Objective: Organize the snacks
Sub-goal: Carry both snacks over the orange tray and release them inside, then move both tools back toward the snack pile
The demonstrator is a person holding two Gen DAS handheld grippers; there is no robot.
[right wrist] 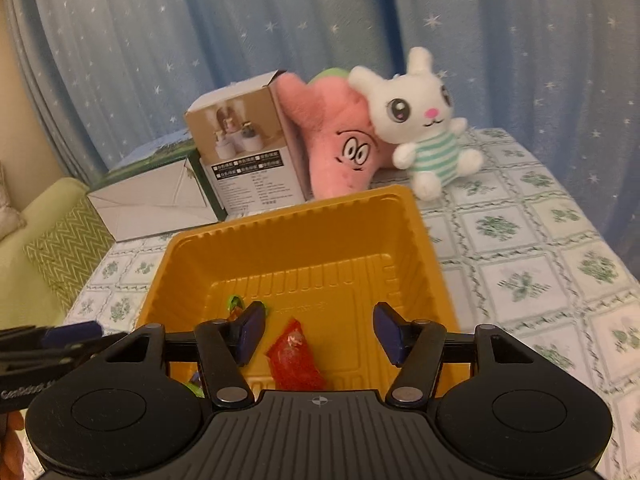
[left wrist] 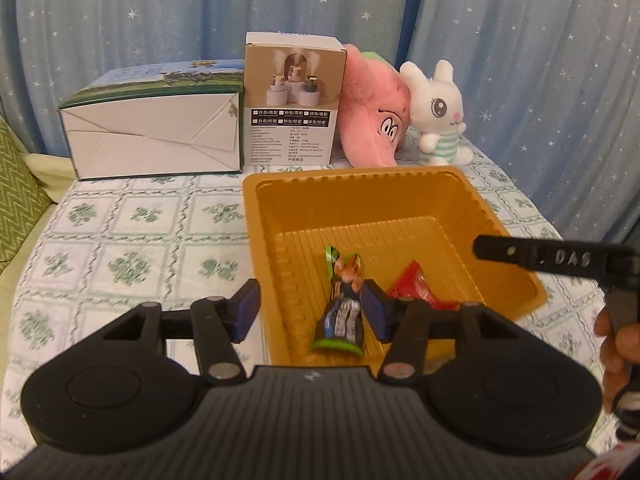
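Both tools hover spread and empty over the gold tray (left wrist: pixel 400 184) on the desk: the left tool (left wrist: pixel 310 312) straddles the green-edged snack (left wrist: pixel 342 312), lengthwise between its fingers; the right tool (right wrist: pixel 318 332) frames the red packet (right wrist: pixel 296 360).

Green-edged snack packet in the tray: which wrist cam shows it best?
Left wrist. The green-edged snack packet lies almost whole on the floor of the orange tray, between the open left gripper fingers. In the right wrist view only scraps of it show, mostly hidden behind the right gripper finger.
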